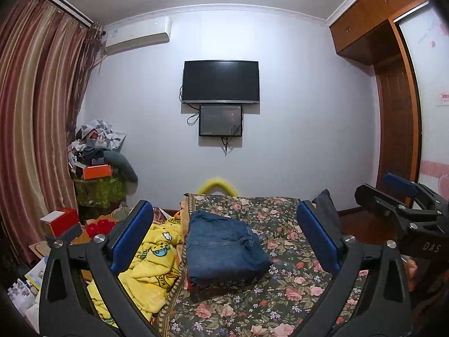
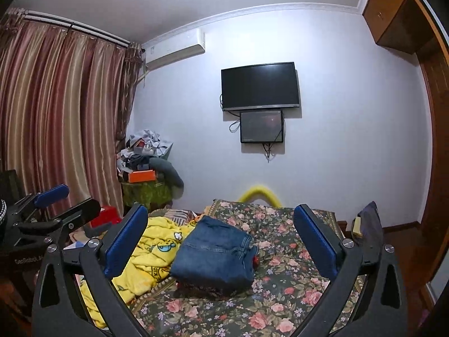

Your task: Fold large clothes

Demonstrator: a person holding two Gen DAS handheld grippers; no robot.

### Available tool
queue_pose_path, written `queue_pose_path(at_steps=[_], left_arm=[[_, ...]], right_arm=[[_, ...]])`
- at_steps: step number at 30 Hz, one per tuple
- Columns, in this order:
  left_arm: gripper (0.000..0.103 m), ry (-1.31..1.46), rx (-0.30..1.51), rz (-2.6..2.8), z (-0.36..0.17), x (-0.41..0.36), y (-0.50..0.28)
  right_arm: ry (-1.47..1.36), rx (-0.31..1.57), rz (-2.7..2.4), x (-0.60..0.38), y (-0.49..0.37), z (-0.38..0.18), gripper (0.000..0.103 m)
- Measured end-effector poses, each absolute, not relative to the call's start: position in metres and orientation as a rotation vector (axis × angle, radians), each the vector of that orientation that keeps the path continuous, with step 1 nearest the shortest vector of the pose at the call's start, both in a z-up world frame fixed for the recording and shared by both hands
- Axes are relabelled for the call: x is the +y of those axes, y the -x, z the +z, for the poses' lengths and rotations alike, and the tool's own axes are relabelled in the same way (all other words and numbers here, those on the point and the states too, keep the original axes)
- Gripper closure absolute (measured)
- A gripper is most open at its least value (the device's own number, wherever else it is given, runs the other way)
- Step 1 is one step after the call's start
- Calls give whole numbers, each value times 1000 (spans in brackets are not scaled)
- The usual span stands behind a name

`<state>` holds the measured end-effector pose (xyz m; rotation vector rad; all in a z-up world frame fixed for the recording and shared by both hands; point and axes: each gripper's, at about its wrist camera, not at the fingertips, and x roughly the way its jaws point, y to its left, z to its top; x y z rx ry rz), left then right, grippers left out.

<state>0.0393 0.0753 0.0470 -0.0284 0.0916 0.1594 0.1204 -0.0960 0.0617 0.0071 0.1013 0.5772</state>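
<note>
Folded blue jeans (image 1: 224,250) lie in a neat stack on the floral bedspread (image 1: 280,295), also in the right wrist view (image 2: 216,255). A crumpled yellow cartoon-print garment (image 1: 151,264) lies to their left, also in the right wrist view (image 2: 148,255). My left gripper (image 1: 224,238) is open and empty, held above the bed with the jeans between its blue pads. My right gripper (image 2: 221,238) is open and empty, likewise framing the jeans. The right gripper shows at the right edge of the left wrist view (image 1: 393,199); the left gripper shows at the left of the right wrist view (image 2: 53,205).
A black TV (image 1: 220,81) and a smaller screen (image 1: 220,120) hang on the far wall. A cluttered pile (image 1: 98,151) and red boxes (image 1: 63,221) stand left by the striped curtain (image 1: 33,112). A wooden wardrobe (image 1: 393,56) stands right. A dark cloth (image 2: 370,224) lies at the bed's right edge.
</note>
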Motion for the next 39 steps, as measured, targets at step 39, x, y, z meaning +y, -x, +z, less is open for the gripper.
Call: queue_pose_path(at_steps=[39], left_arm=[[1,65,169,166,31,86,-62]], right_arm=[[16,168,576,-95,-121,54,0]])
